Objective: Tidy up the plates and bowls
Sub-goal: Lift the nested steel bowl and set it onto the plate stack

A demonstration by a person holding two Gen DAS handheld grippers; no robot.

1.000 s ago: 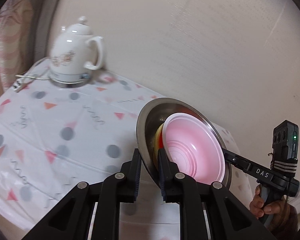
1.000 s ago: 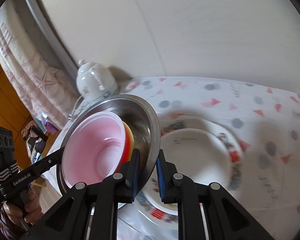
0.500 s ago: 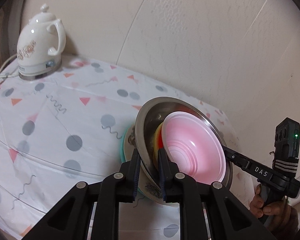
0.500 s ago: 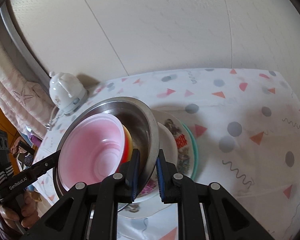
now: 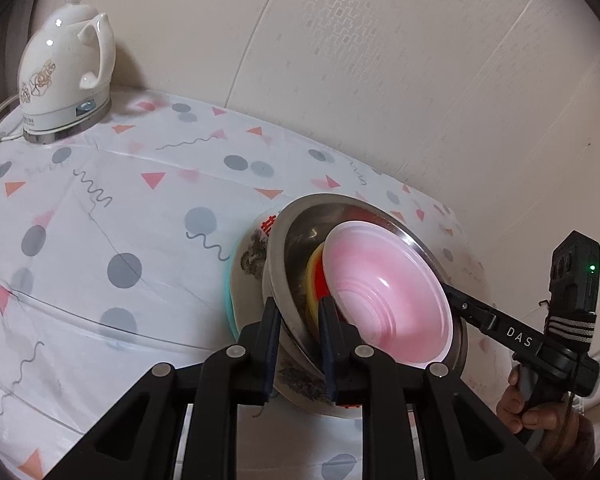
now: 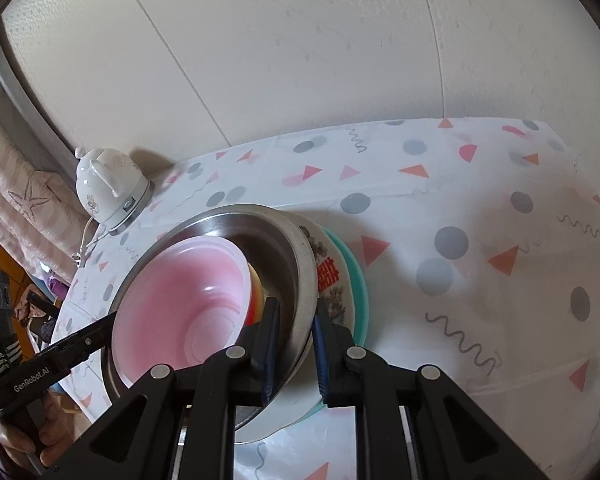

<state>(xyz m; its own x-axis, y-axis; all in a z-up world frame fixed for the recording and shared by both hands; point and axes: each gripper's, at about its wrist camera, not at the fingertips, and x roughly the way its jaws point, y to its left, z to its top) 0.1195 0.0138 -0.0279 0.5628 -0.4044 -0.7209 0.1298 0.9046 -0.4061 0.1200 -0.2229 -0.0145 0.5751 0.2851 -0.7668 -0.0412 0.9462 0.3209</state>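
Observation:
Both grippers clamp opposite sides of a steel bowl's rim (image 5: 296, 264) (image 6: 300, 268). A pink bowl (image 5: 384, 292) (image 6: 188, 296) sits nested in it on a yellow and red bowl (image 5: 316, 276). My left gripper (image 5: 296, 320) is shut on the near rim in its view. My right gripper (image 6: 294, 320) is shut on the near rim in its view. The steel bowl hangs just over, or rests on, a patterned white plate (image 5: 252, 256) (image 6: 332, 280) that lies on a teal plate (image 6: 358, 280); contact cannot be told.
A white electric kettle (image 5: 64, 72) (image 6: 112, 184) with its cord stands at the table's back left corner by the wall. The patterned tablecloth (image 5: 100, 220) (image 6: 480, 240) covers the table. A curtain (image 6: 16, 200) hangs at the left.
Both grippers have carried the stacked bowls across the table and lowered them over the patterned plate on the teal plate. The kettle has shifted left in both views.

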